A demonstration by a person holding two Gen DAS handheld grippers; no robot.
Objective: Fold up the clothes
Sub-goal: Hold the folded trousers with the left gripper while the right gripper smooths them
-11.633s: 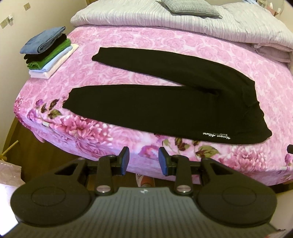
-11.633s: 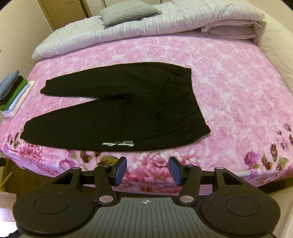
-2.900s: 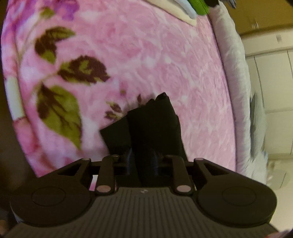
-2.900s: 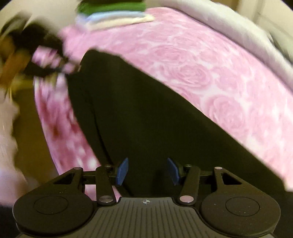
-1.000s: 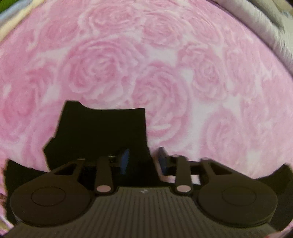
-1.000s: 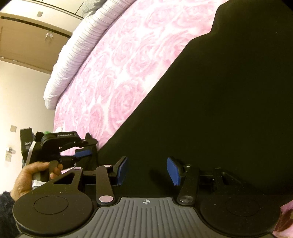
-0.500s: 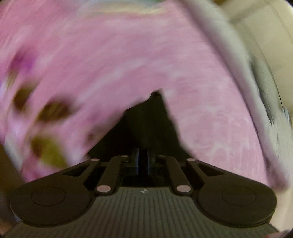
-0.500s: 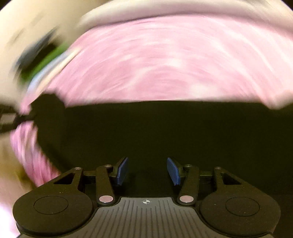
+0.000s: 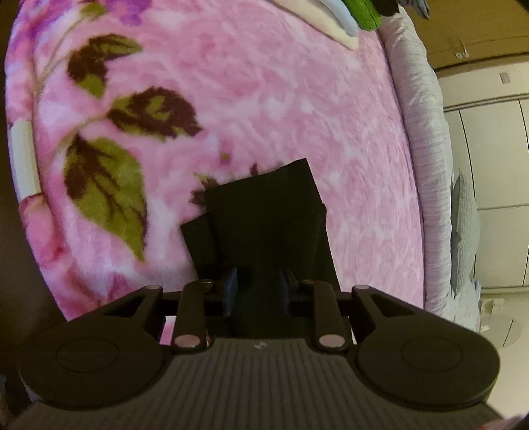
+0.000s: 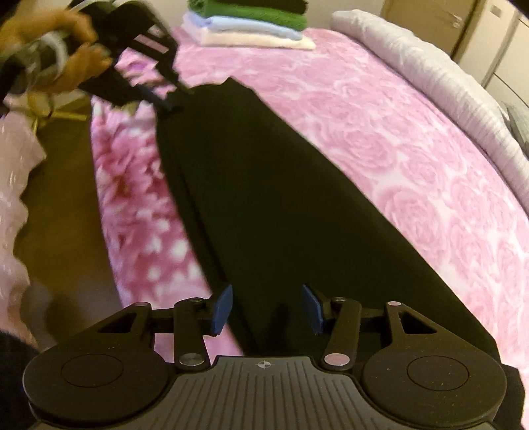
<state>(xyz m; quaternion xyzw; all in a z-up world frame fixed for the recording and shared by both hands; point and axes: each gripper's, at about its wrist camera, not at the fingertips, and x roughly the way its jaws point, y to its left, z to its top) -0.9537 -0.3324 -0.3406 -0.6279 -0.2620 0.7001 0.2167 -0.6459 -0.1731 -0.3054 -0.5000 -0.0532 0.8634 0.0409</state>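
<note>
Clothes stack (image 10: 254, 26) at far corner

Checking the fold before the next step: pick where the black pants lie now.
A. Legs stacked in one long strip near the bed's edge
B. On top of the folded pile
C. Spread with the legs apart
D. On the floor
A: the pants run as one long strip along the bed's edge.

Trousers (image 10: 281, 198): plain black, no pattern visible. Blanket (image 10: 413, 139): pink, rose print all over; near its edge the print turns to deeper pink blooms with olive-green and dark maroon leaves (image 9: 105, 188). Quilt (image 10: 429, 66): pale grey-lilac with fine stripes. Folded stack (image 10: 251, 26): cream at the bottom, then light blue, then green; top layer looks black, though cropped. Gripper pads (image 10: 222, 311): blue on black bodies.
</note>
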